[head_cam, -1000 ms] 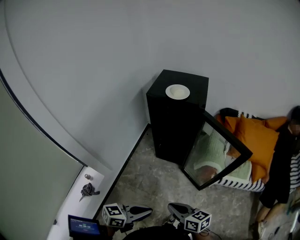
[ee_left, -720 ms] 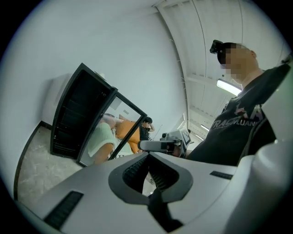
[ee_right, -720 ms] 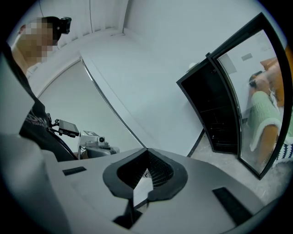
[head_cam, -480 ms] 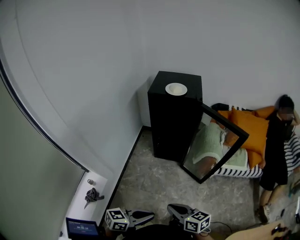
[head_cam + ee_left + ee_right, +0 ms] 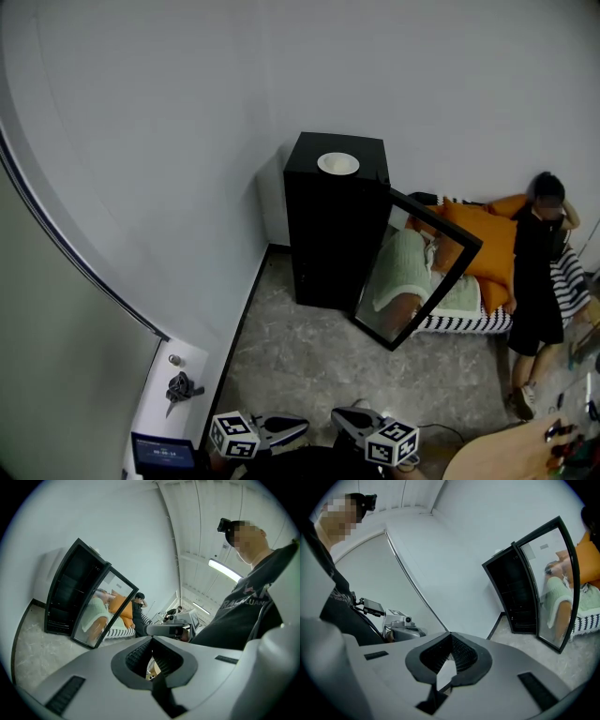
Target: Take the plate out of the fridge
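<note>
Two grippers here. The left gripper has its jaws pressed together with nothing between them, and the right gripper looks the same: jaws together and empty. In the head view they sit side by side at the bottom edge, low over the floor, tips close to each other, each with its marker cube.

Further out there's one black fridge standing against the wall. Its single glass door is swung wide open to the right. There's just one plate, a white one, and it's not inside the fridge. It sits on top of it, near the middle of the top panel. That puts it well apart from both grippers, straight ahead across the open floor and higher than they are. Neither gripper is anywhere near touching it.

Right of the fridge there's one couch with striped trim, and I can make out two orange cushions on it. One person in dark clothes stands just beside it.

Over on the left, a white ledge runs along the wall. It holds one small dark clump and one little screen.
</note>
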A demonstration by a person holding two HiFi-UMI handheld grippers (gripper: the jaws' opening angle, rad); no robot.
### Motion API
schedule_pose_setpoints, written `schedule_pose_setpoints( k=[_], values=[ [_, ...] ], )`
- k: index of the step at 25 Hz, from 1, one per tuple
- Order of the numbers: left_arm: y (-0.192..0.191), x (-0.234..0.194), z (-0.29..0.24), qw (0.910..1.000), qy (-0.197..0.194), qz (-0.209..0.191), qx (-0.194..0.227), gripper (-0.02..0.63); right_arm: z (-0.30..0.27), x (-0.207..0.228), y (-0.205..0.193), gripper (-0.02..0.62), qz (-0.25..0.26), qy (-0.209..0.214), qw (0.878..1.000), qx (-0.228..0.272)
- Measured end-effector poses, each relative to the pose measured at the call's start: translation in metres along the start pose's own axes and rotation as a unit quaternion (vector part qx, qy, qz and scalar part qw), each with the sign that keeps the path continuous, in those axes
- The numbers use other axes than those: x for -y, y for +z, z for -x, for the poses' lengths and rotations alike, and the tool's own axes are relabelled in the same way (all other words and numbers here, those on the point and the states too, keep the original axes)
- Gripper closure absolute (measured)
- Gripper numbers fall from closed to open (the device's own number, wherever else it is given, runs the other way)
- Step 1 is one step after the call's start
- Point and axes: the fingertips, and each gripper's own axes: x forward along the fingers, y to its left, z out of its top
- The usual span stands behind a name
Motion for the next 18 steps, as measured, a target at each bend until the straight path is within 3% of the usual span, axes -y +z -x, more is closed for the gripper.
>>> schedule_pose_setpoints(
  k=[10,18],
  values=[
    [0.003,0.002,0.024,0.9992,0.031,-0.024,0.013,0.600,-0.003,-0.026,-0.009,0.591,0.018,0.002,1.000,0.002],
    [-0.001,0.009,0.026,0.9992,0.025,-0.031,0.010,0.600,-0.005,-0.034,-0.012,0.591,0.029,0.002,1.000,0.000]
  ],
)
